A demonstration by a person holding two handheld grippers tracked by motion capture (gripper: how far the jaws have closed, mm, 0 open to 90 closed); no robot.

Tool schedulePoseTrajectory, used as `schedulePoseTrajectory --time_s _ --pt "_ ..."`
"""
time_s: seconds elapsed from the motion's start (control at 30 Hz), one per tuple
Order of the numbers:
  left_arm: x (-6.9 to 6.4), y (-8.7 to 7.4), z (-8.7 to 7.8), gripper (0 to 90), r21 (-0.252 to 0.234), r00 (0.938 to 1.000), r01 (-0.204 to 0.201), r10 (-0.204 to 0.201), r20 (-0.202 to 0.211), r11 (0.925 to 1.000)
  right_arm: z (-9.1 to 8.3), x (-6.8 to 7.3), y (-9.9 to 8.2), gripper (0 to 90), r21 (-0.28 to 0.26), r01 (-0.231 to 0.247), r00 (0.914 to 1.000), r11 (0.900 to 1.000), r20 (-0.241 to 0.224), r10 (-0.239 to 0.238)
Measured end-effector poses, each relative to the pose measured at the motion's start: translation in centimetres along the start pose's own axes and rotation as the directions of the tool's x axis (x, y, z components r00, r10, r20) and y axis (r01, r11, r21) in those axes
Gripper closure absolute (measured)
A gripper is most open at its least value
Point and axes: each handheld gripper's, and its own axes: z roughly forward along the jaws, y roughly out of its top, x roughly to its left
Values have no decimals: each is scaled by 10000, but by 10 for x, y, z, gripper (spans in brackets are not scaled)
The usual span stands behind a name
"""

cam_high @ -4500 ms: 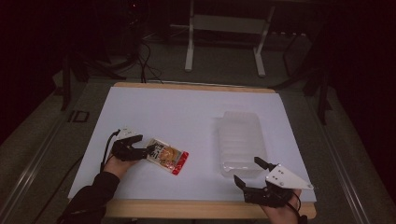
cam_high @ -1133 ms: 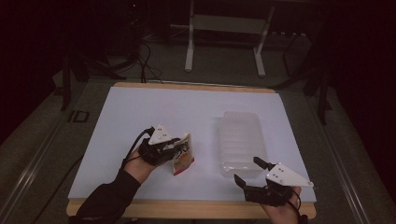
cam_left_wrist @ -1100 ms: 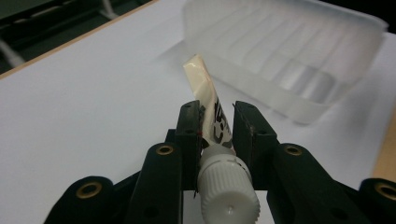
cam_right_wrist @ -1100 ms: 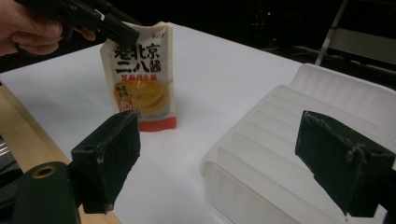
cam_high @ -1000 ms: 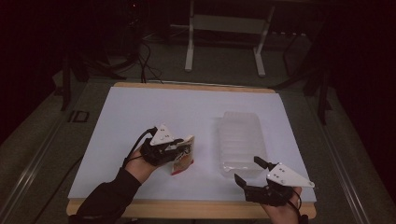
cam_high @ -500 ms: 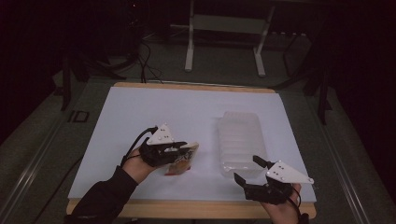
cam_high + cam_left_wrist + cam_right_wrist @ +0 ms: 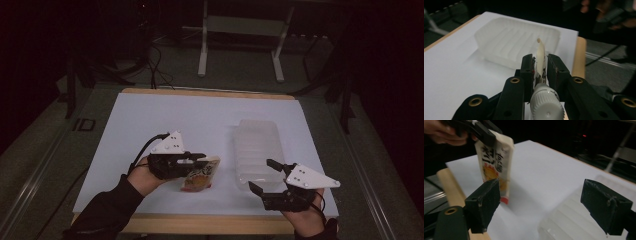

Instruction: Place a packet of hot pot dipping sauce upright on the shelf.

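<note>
Right now the left gripper (image 7: pixel 200 159) is clenched on a flat sauce pouch (image 7: pixel 201 177), pinching it near its white screw cap (image 7: pixel 546 101) so the pack hangs off the white table (image 7: pixel 165 120) between the person's hands, just left of the clear plastic tray (image 7: pixel 257 150). In the left gripper view the pouch stands edge-on between the pads, thin and floppy — a grip that could let it swing or slip. The right gripper (image 7: pixel 265 176) hovers at the near end of the tray with its jaws spread wide and nothing between them.

To do this well, I'd judge the pouch should travel slowly and stay upright, carried over the tray rim rather than dragged against it, and be lowered until its bottom edge rests inside before the left jaws let go. The right gripper could steady the light tray — it looks likely to skid if nudged.
</note>
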Motion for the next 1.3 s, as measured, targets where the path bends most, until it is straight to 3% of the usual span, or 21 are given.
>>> schedulePoseTrajectory --time_s 0.13,0.33,0.5,0.53,0.63,0.8,0.9,0.97,1.0,1.13,1.3 --pt "-1 4 -2 758 -152 9996 -54 58 274 9999 3 -4 17 230 314 462 9950 9984 -897 -432" --pt "-1 9 -8 758 -523 9991 -101 123 416 9986 18 -7 42 286 981 1344 9704 9861 -2146 -1109" --pt "-3 11 -6 759 -479 9979 -206 235 609 9986 37 -11 62 370 1344 1566 9514 9785 -2864 -1129" --pt "-3 11 -6 758 -479 9979 -206 235 609 9986 37 -11 62 370 1344 1566 9514 9785 -2864 -1129" --pt "-2 12 -4 758 -500 9957 -226 270 888 9985 54 -11 72 439 1758 1775 9246 9683 -3668 -1029" --pt "-4 13 0 758 -584 9937 -213 276 1090 9981 71 -12 76 538 2304 1765 8971 9569 -4378 -601" --pt "-4 15 2 758 -681 9919 -264 346 1222 9973 78 -10 76 569 2599 1904 8809 9467 -4708 -479" --pt "-4 15 2 758 -681 9919 -264 346 1222 9973 81 -9 76 569 2653 2026 8782 9427 -4752 -550" --pt "-4 16 3 758 -718 9910 -345 434 1270 9968 84 -7 76 642 2766 2147 8714 9367 -4873 -559" --pt "-5 17 5 758 -726 9912 -368 456 1245 9967 87 -7 77 722 2826 2748 8572 9190 -5049 -1011" --pt "-5 17 8 758 -743 9906 -336 431 1297 9967 88 -8 78 787 2854 3121 8384 9062 -5314 -1214"
